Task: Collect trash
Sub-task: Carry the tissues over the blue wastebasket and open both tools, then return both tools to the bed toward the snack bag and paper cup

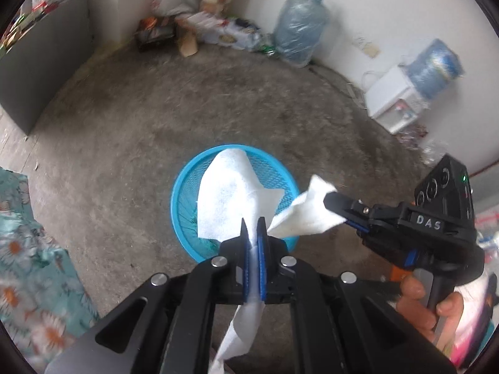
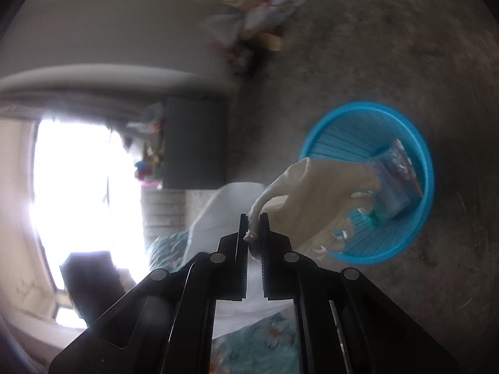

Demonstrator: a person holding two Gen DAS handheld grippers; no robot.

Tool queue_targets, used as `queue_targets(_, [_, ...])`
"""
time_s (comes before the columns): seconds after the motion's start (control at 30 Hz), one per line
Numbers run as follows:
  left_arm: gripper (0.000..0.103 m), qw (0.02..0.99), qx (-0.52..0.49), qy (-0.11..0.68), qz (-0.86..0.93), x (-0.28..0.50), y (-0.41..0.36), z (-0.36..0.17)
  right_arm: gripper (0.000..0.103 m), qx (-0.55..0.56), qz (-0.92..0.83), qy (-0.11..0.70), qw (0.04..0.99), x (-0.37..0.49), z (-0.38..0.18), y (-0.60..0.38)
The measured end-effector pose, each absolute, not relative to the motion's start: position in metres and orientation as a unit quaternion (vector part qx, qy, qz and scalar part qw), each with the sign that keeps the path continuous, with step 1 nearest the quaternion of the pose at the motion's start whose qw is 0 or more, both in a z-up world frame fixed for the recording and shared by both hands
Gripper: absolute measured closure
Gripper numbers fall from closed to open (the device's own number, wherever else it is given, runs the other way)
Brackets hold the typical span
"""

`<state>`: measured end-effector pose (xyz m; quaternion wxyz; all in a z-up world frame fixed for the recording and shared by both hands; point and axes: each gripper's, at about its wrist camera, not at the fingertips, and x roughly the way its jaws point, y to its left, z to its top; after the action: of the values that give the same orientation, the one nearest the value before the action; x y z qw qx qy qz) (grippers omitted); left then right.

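Hanging past both clamped jaw sets, left gripper [image 1: 254,227] tissue [image 1: 227,199] and right gripper [image 2: 255,224] crumpled tissue [image 2: 312,193] sit over blue basket [image 1: 181,193] ahead-below; left nearer.

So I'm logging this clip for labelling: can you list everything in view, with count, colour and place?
basket: one, blue, on the floor below both grippers
tissue: two, white, one in each gripper
packet: one, bluish, inside the basket
water jugs: two, blue, by the far wall
white box: one, under the right-hand jug
grey cabinet: one, at left
floral cloth: one, teal, lower left
left gripper: shut on a tissue
right gripper: shut on the other tissue
hand: one, holding the right gripper's handle
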<state>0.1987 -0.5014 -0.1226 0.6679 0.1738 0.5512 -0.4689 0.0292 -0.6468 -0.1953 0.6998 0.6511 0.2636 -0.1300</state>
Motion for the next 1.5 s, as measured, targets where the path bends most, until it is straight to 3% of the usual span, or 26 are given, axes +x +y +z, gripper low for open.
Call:
queue_targets(0.03, [0.086,0.665,0.174,0.558,-0.465,0.202,-0.504,-0.130,0.081,0.663,-0.130,0.264,0.689,0.033,-0.206,-0.652])
queue_targets(0.07, [0.072,0.662,0.174,0.567,-0.459,0.207,-0.509,-0.139,0.074,0.677,-0.131,0.264,0.674,0.036,-0.223,-0.658])
queue_targets(0.1, [0.061,0.663,0.171,0.571,-0.453,0.209,-0.513,-0.143,0.061,0.685,-0.141,0.267,0.663,0.035,-0.232,-0.663])
queue_targets(0.13, [0.059,0.670,0.162,0.570,-0.447,0.212,-0.515,-0.146,0.055,0.692,-0.160,0.270,0.650,0.034,-0.244,-0.667])
queue_targets(0.2, [0.047,0.675,0.146,0.567,-0.448,0.215,-0.518,-0.145,0.053,0.698,-0.184,0.270,0.637,0.026,-0.253,-0.666])
queue_targets(0.27, [0.043,0.677,0.131,0.567,-0.451,0.212,-0.513,-0.138,0.048,0.706,-0.197,0.259,0.629,0.018,-0.257,-0.665])
queue_targets(0.6, [0.036,0.697,0.081,0.524,-0.482,0.198,-0.461,-0.052,0.043,0.673,-0.196,0.233,0.675,-0.006,-0.211,-0.638])
queue_targets(0.93, [0.017,0.763,0.088,0.407,-0.494,0.153,-0.305,0.064,0.031,0.507,-0.097,0.285,0.808,0.019,-0.102,-0.534])
queue_targets(1.2, [0.010,0.838,0.049,0.375,-0.394,0.145,-0.155,0.081,0.031,0.428,0.001,0.334,0.840,0.045,-0.068,-0.462])
queue_targets(1.5, [0.010,0.897,-0.015,0.365,-0.251,0.142,-0.015,0.077,0.031,0.390,0.100,0.378,0.834,0.070,-0.049,-0.398])
